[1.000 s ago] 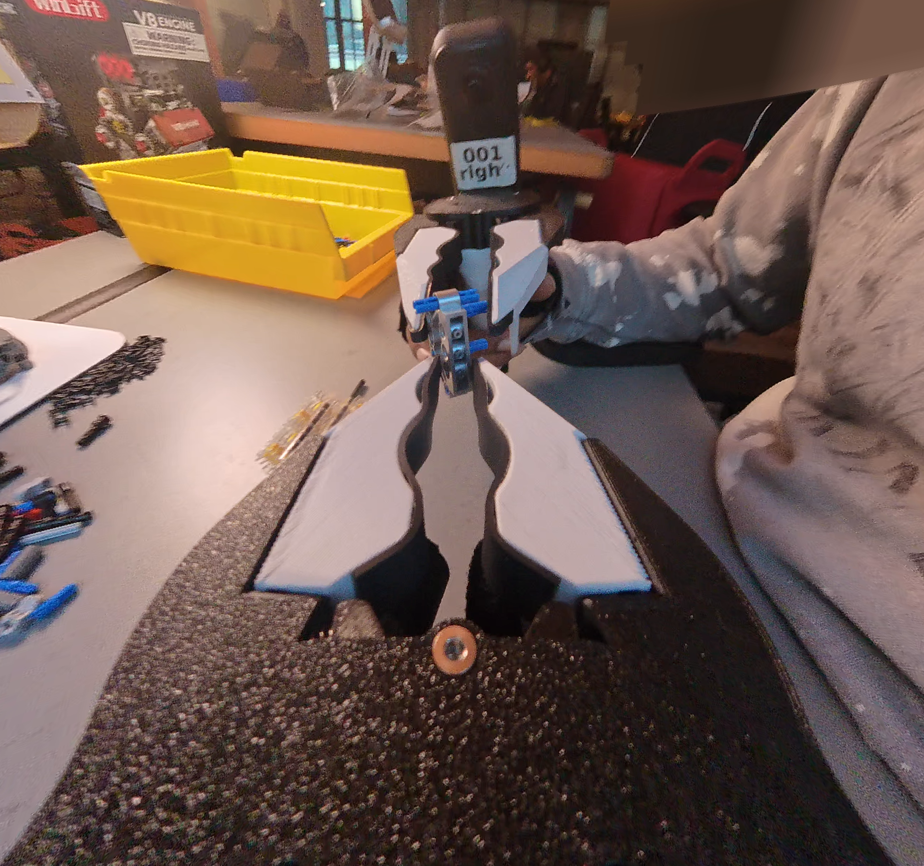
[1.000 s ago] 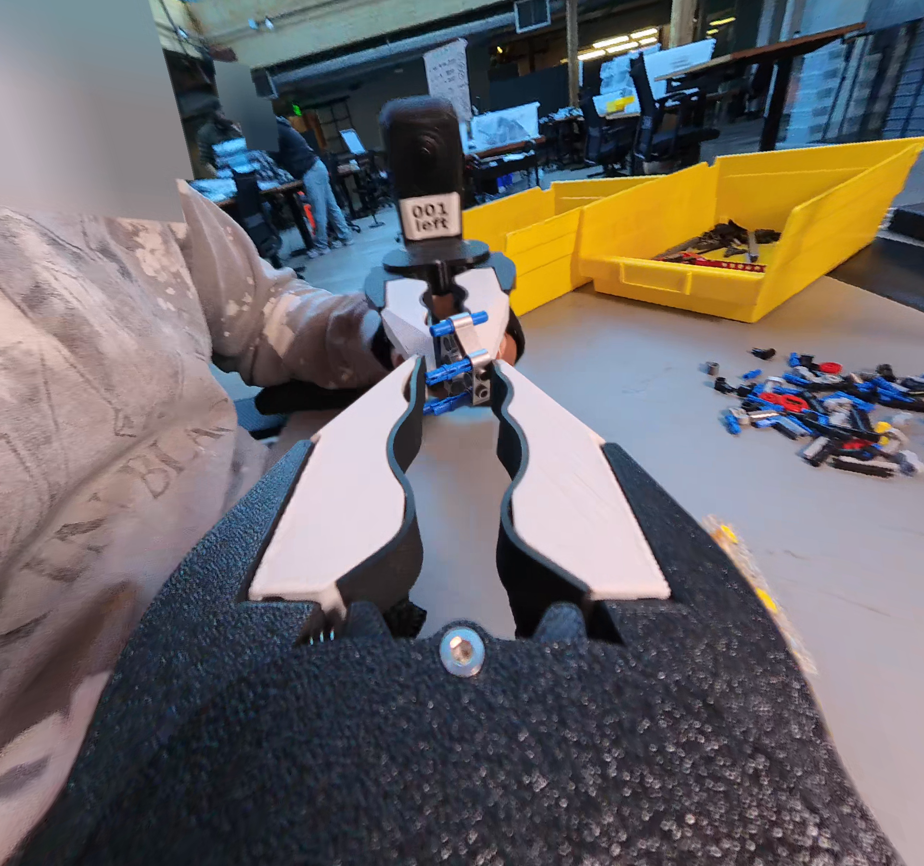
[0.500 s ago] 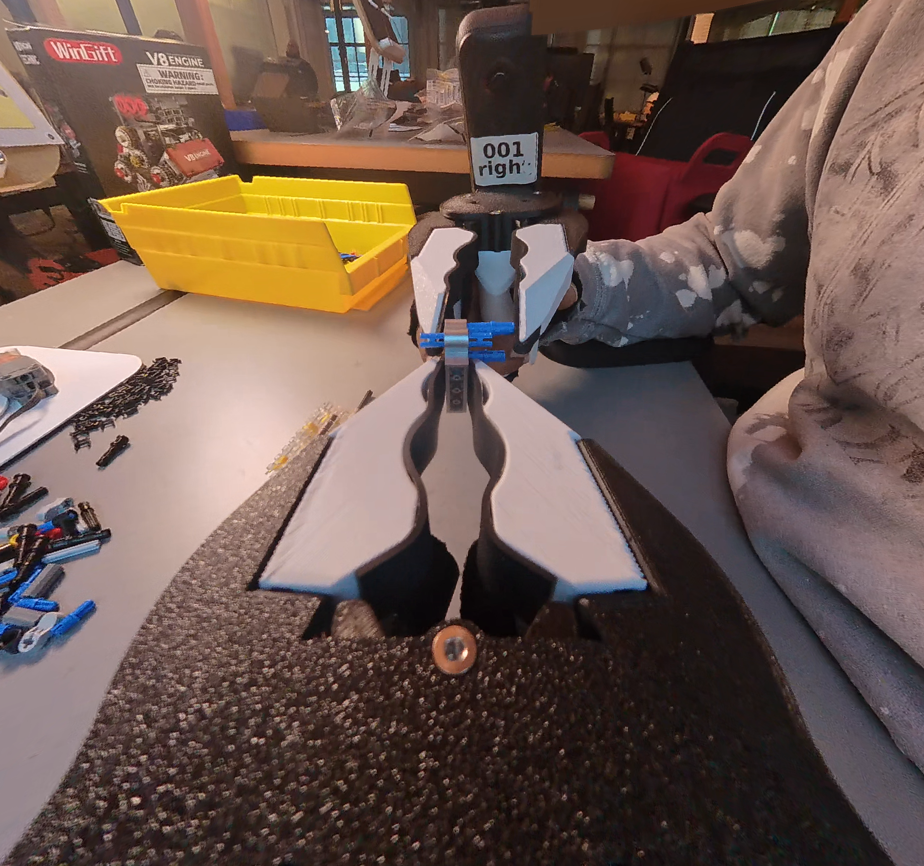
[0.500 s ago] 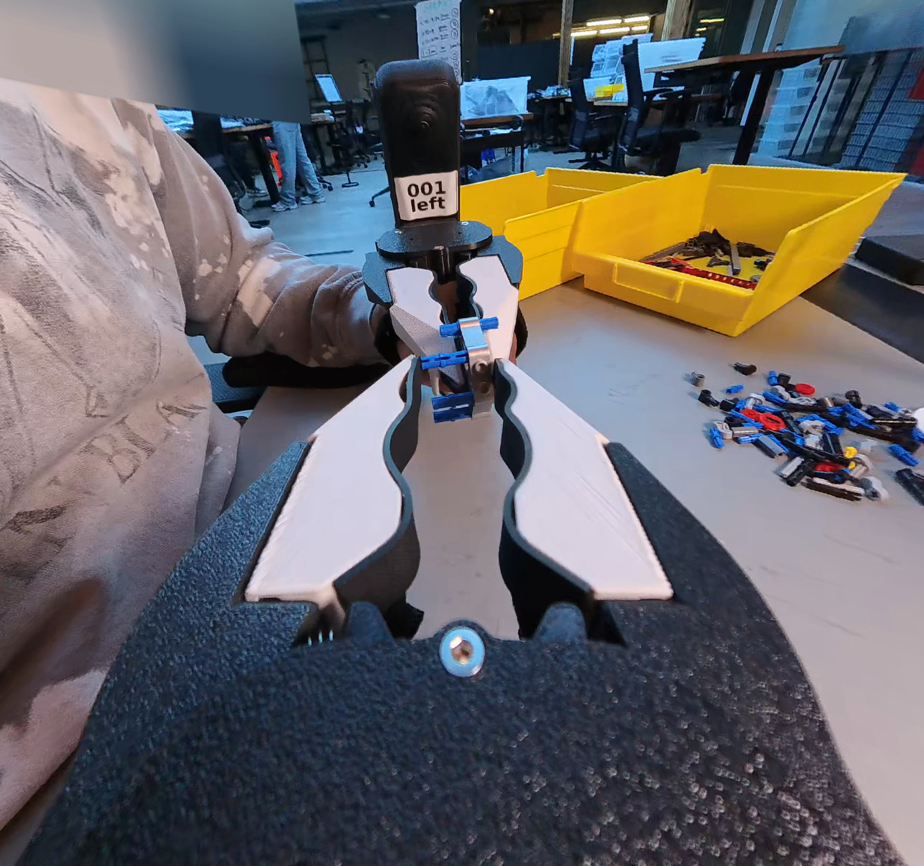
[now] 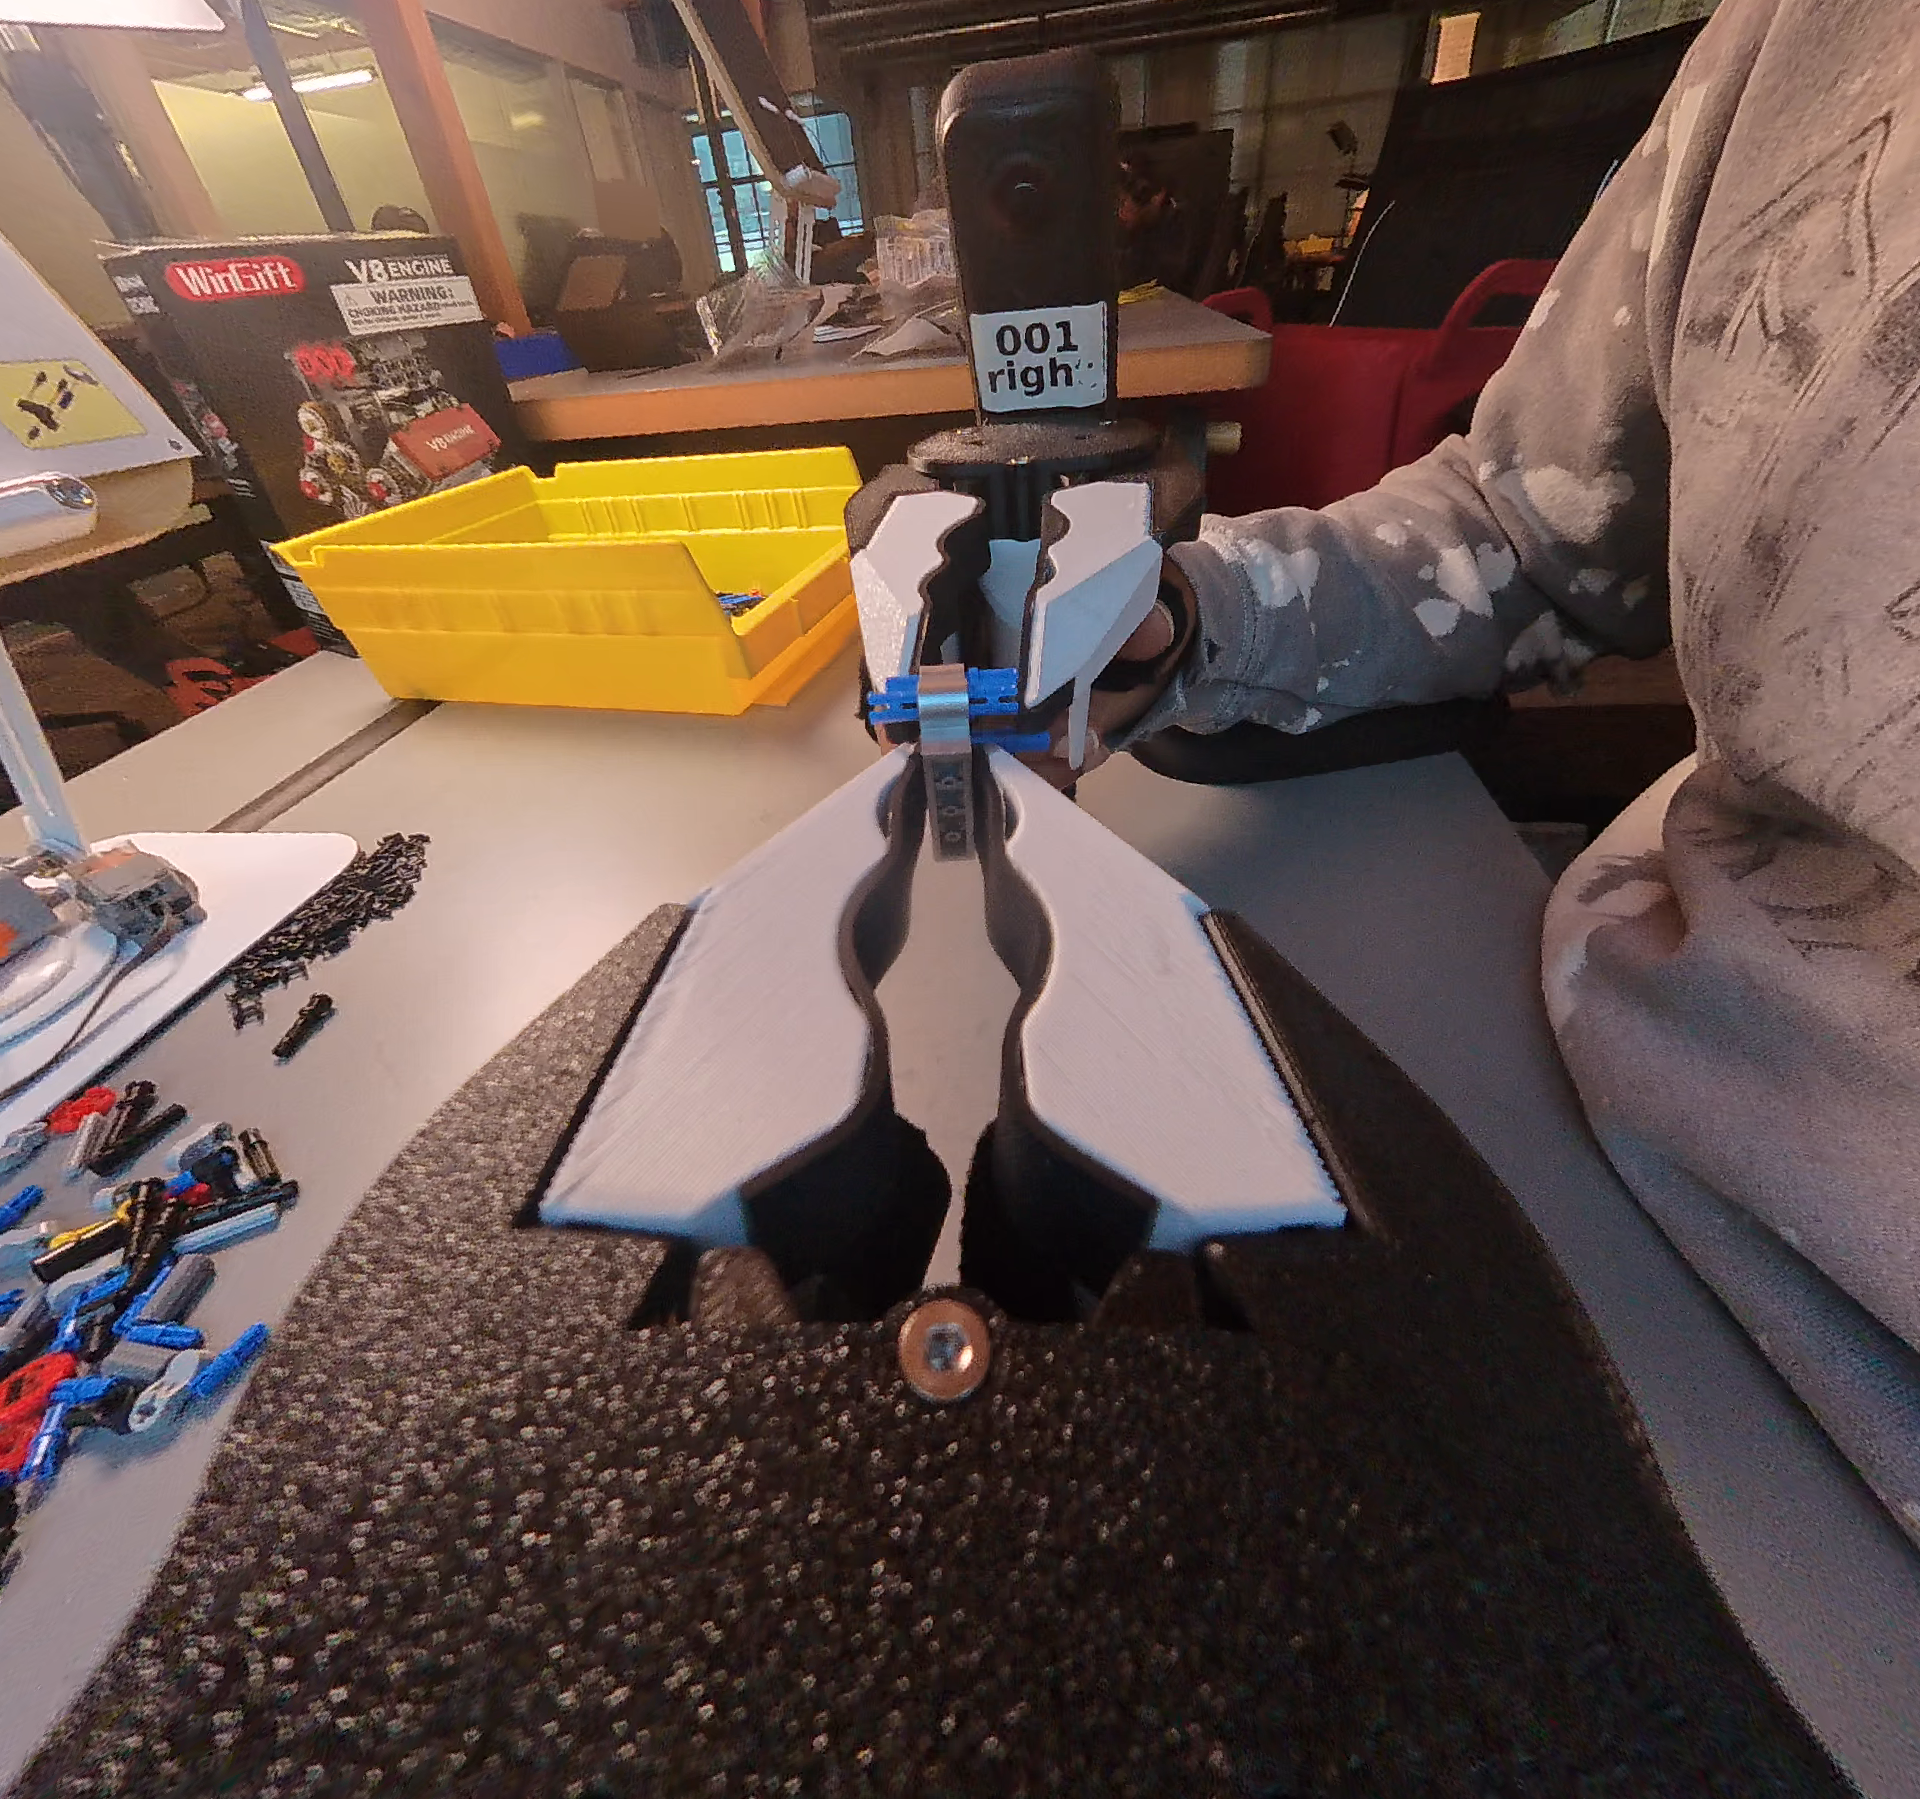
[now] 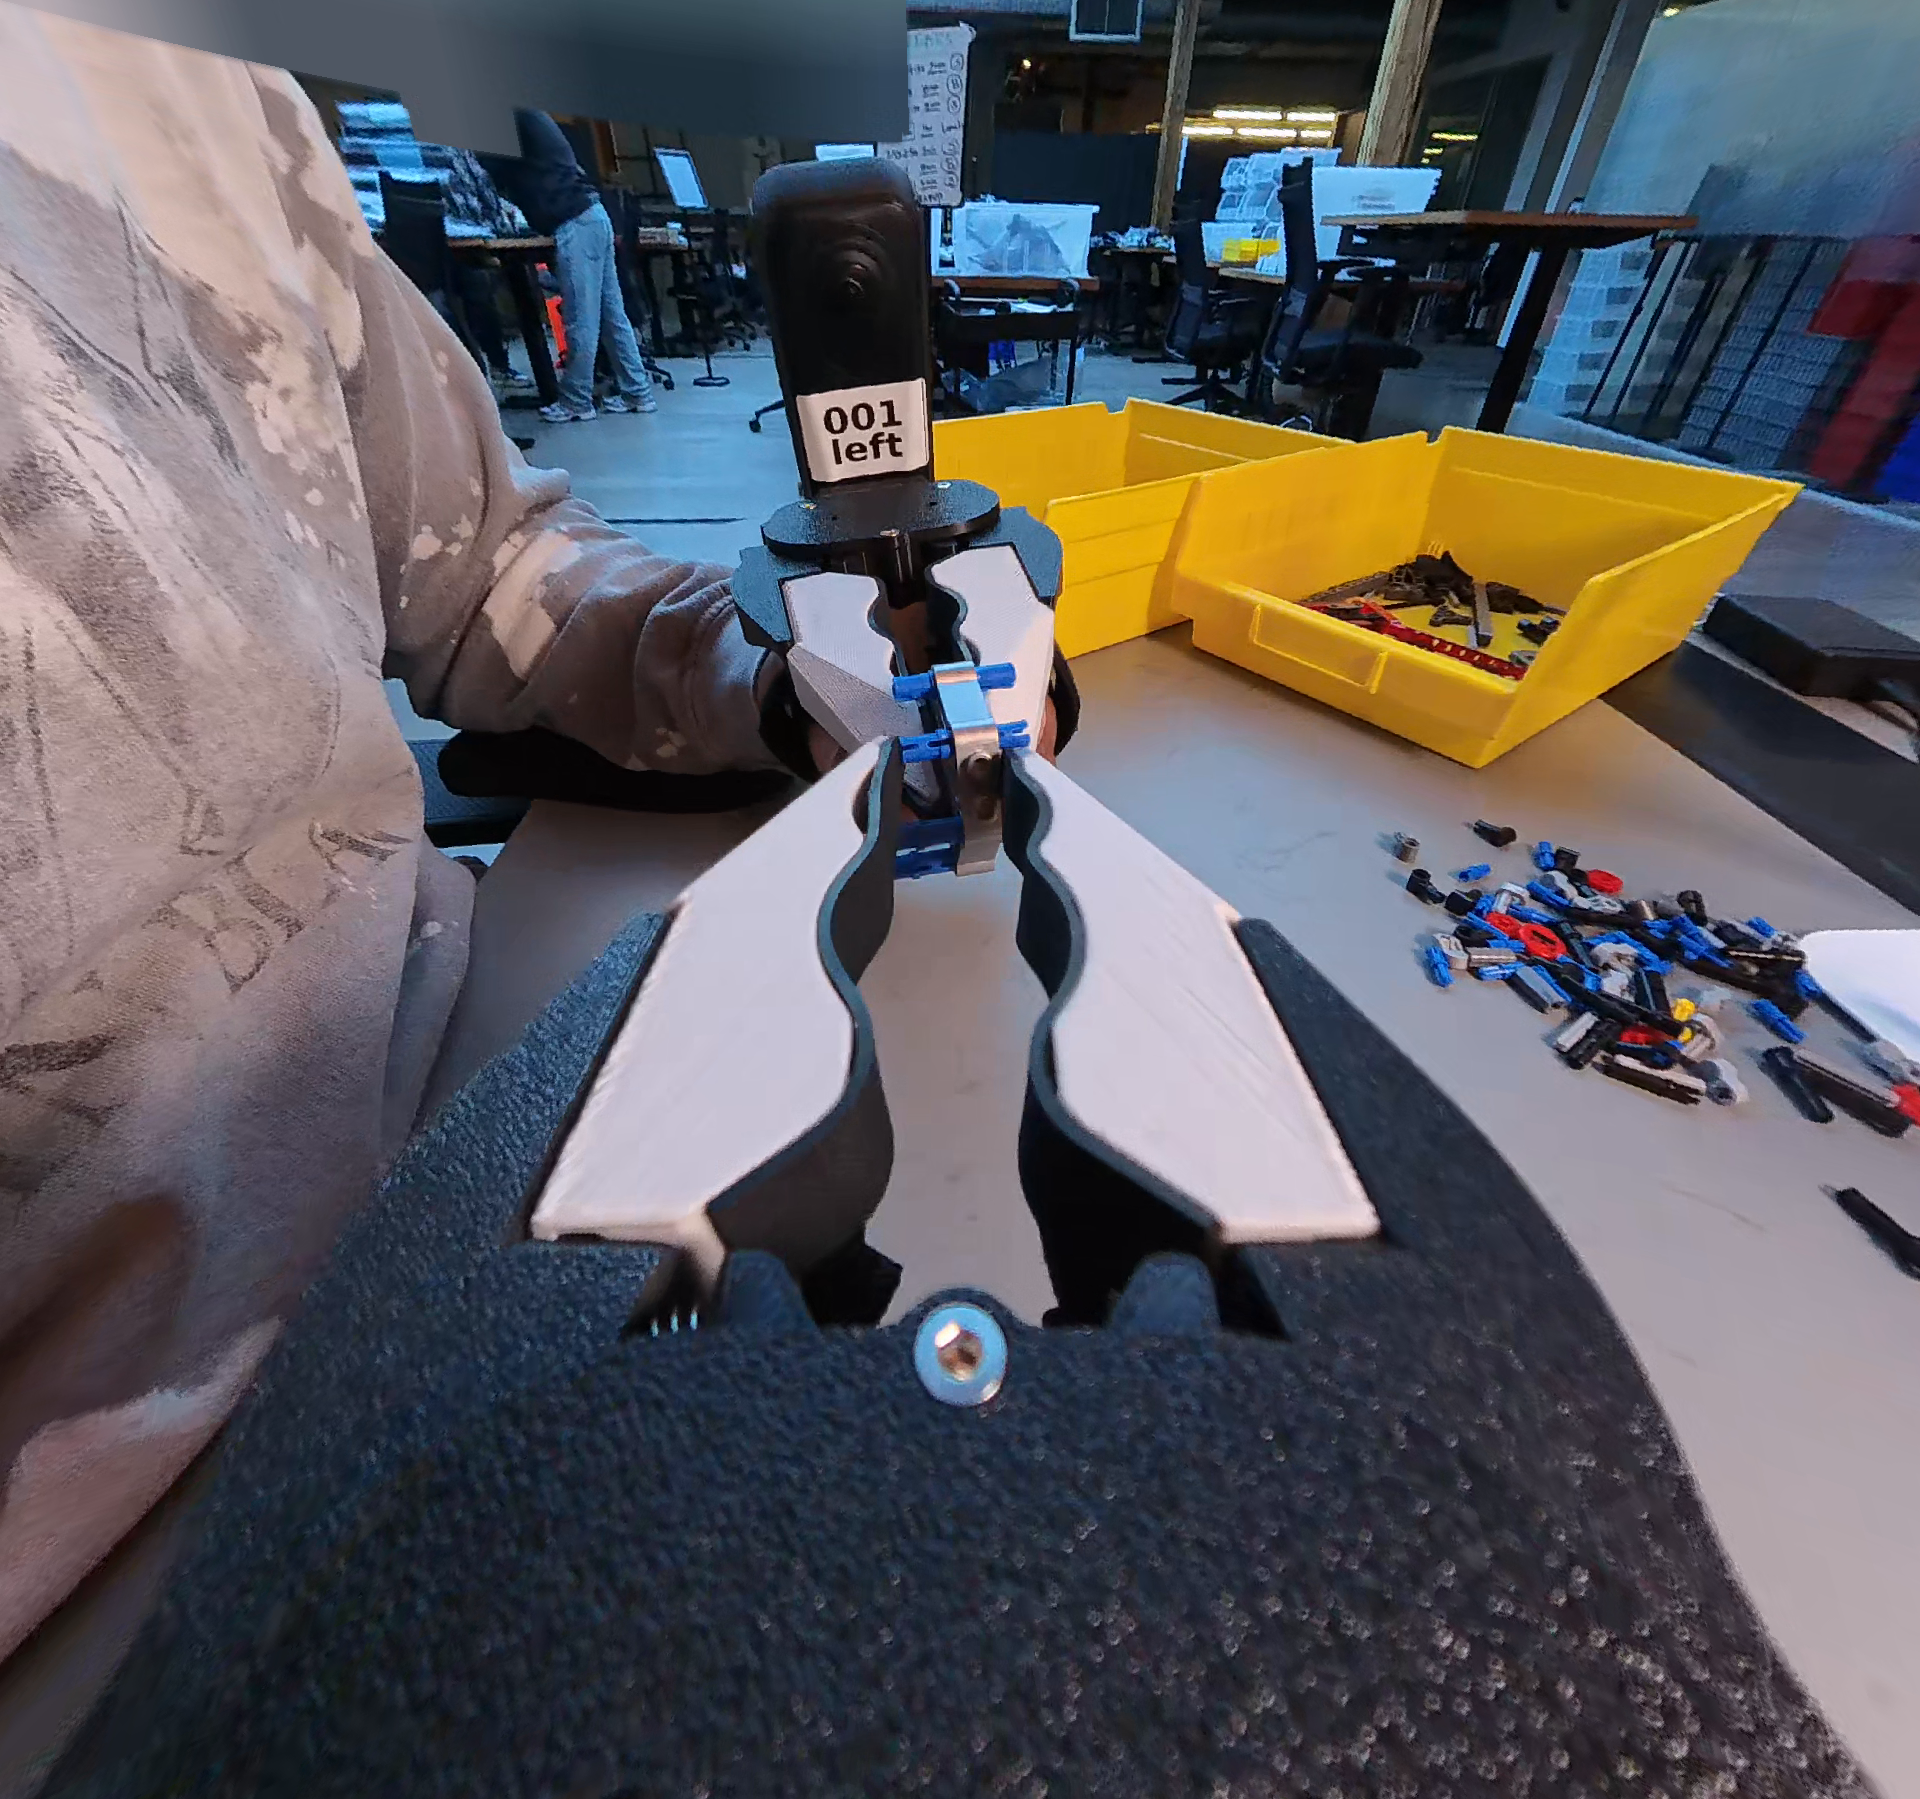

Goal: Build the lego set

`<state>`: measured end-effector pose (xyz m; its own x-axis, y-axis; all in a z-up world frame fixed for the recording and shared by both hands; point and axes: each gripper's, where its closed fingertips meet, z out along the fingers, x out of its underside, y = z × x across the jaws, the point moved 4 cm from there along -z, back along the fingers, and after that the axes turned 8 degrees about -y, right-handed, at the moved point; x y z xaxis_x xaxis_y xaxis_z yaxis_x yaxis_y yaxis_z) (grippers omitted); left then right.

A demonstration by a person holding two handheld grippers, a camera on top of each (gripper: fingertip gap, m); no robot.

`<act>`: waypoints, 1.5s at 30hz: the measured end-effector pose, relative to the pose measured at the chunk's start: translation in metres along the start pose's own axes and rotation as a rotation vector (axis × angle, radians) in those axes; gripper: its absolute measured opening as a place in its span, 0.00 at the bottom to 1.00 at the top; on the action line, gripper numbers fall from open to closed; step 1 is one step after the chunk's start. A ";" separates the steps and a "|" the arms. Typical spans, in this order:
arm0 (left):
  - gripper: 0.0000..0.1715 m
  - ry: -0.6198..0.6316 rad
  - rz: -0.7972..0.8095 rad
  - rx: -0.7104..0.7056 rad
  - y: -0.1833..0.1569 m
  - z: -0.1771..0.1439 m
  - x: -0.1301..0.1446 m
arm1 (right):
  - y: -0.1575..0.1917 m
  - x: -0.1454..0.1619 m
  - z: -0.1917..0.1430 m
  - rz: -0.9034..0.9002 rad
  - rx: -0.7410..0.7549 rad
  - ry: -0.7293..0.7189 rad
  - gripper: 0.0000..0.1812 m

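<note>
Left tongs closed on the lower end of a small grey beam assembly, frame centre of the left wrist view; white fingers pinch it from both sides. Right tongs likewise closed on the same piece in the right wrist view, gripping its grey block with the blue part at the bottom. Both tongs meet tip to tip, the piece held in the air between them, above the grey counter.

Assembly: grey beam standing roughly upright, blue pins sticking out crosswise on either side near its top.

Opposite tongs visible behind the piece in each view, each topped by a black camera carrying a white label. A person's sleeve, grey mottled, reaches in from the right in the left view, from the left in the right view.

Outward: loose pile of blue, black, red and grey parts on the counter, right of frame in the right view; same sort of pile lower left in the left view, with a strip of small black pins above it. Yellow bins at the counter's far side, one holding dark and red parts. Printed box upper left in the left view.
</note>
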<state>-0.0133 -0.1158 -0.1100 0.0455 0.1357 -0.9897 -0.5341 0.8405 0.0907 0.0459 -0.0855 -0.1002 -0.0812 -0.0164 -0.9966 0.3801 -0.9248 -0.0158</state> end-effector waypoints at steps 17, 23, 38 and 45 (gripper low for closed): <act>0.03 -0.064 -0.124 -0.041 0.014 -0.005 -0.002 | -0.011 -0.001 -0.001 0.065 0.057 -0.065 0.17; 0.03 -0.215 -0.260 -0.035 0.021 -0.009 -0.015 | -0.010 -0.004 -0.001 0.153 0.022 -0.113 0.19; 0.04 -0.075 -0.178 -0.044 0.019 -0.009 -0.003 | -0.014 0.003 -0.003 0.039 0.071 0.004 0.12; 0.04 -0.203 -0.221 0.001 0.013 -0.006 -0.017 | -0.010 -0.009 -0.001 0.088 0.061 -0.108 0.13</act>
<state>-0.0260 -0.1105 -0.0925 0.3284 0.0509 -0.9432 -0.4920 0.8616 -0.1249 0.0433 -0.0758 -0.0913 -0.1501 -0.1359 -0.9793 0.3337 -0.9393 0.0792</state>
